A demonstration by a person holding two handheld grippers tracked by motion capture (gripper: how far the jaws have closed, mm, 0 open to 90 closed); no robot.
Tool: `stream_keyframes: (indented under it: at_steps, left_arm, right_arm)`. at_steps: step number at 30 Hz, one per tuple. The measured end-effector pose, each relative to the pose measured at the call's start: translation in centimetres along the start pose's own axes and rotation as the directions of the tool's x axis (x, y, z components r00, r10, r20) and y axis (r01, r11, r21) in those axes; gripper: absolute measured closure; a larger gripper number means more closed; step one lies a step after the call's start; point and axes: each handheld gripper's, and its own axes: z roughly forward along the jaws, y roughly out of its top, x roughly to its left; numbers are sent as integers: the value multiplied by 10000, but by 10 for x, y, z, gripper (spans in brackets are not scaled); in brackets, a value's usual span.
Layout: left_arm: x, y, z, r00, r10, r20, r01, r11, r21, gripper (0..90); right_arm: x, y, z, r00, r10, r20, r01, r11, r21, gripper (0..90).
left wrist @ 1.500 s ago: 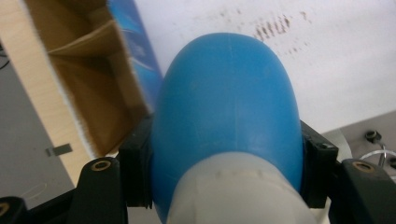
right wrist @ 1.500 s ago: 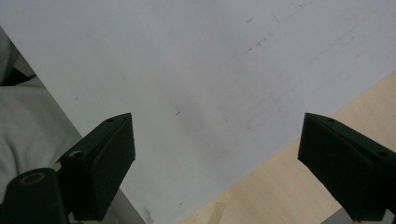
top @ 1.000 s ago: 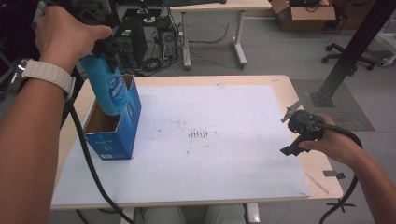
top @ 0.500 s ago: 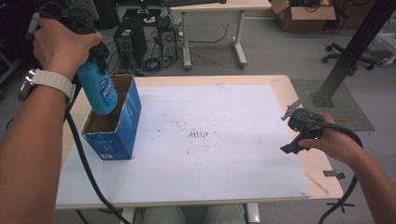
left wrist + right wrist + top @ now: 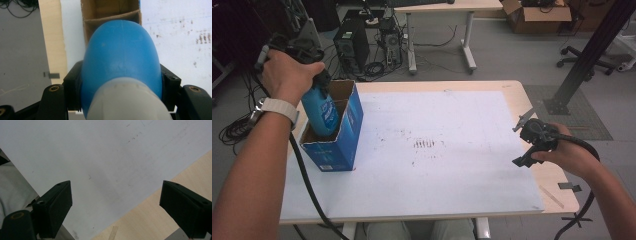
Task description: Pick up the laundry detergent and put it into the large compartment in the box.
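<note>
my white table sheet (image 5: 452,165) with dark smudges (image 5: 427,145), wooden tabletop edge (image 5: 557,175), computer tower (image 5: 348,42), cardboard carton (image 5: 537,10), office chair (image 5: 612,55) behind

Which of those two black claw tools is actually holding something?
The left gripper, at the table's left side: its jaws clamp a blue bottle that is partly inside the blue box. The right gripper is open, holding nothing.

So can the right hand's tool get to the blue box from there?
Probably yes: the white sheet between the right tool and the box lies bare, though it's way across the table.
</note>
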Motion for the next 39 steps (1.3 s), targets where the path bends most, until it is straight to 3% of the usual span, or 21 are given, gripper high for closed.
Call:
stream_keyframes:
  at_steps: [1,4,5,13,25,29,39]
  left_arm:
    - [1,-2,11,10000,-64,21,64,9999,-95,375]
    - [2,-4,21,9999,-103,81,103,9999,-92,375]
    - [2,-5,32,9999,-105,88,105,9999,-44,375]
    - [-2,-10,64,9999,110,-11,-110,9999,-93,375]
    - [-5,-17,107,9998,-14,213,13,10000,51,374]
    - [-5,-19,115,9995,-43,298,43,10000,-12,374]
    - [-5,-19,115,9996,14,284,-12,10000,-79,372]
  right_arm:
    - [0,-1,0,10000,8,-7,-8,10000,15,110]
    - [0,-2,1,10000,29,-30,-29,10000,32,110]
    - [0,-2,2,10000,50,-37,-49,10000,44,110]
    - [0,-1,4,10000,75,-63,-75,10000,61,110]
    - [-1,-4,8,9998,130,-148,-129,9999,85,110]
    - [-2,-4,8,9998,166,-136,-164,9998,95,110]
    - [0,-3,9,9998,126,-150,-124,9999,97,110]
